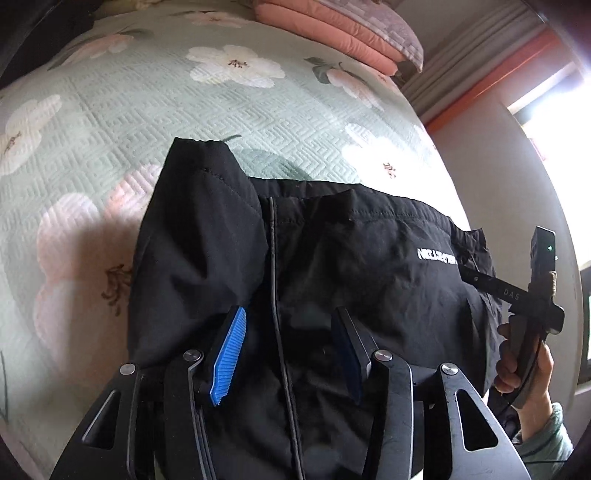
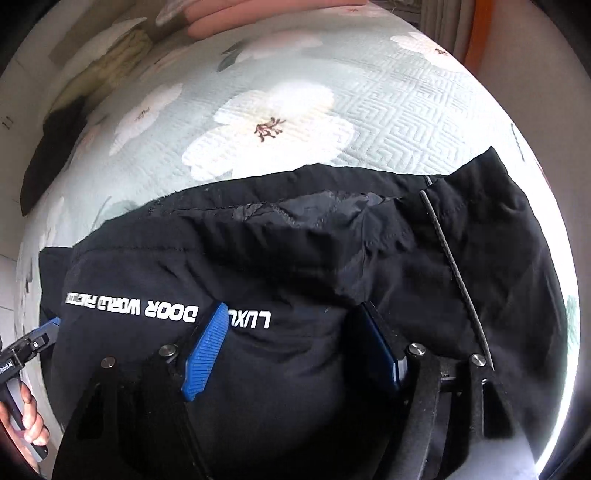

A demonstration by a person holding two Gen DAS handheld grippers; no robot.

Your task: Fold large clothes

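Note:
A black padded jacket with white lettering and a front zip lies partly folded on a pale green floral bedspread. My left gripper is open just above the jacket, one blue-padded finger on each side of the zip. The right gripper's body shows at the jacket's right edge, held in a hand. In the right wrist view the jacket fills the lower half. My right gripper is open over the fabric by the lettering. The left gripper's tip shows at the far left.
The bedspread stretches beyond the jacket. Pink and grey folded bedding lies at the far end. A curtain and bright window stand at the right. A dark cloth lies at the bed's left edge.

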